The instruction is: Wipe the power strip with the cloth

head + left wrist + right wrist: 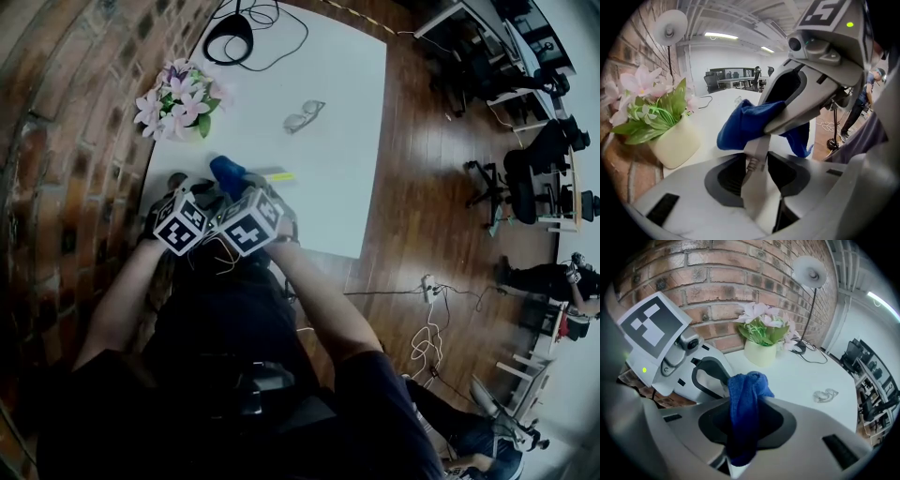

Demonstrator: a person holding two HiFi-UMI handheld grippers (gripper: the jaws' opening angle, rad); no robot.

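Both grippers work at the edge of the white table [347, 187], on the person's side of the flower pot [178, 105]. The right gripper [771, 124] has its jaws clamped on the bunched blue cloth [745, 399], held up a little short of the pot. The left gripper [710, 380], just beside it, grips a pale grey bar with a ribbed neck, apparently the power strip [752, 187], whose far end meets the cloth. Glasses [305, 115] lie out from the pot toward the table's middle, well apart from both grippers.
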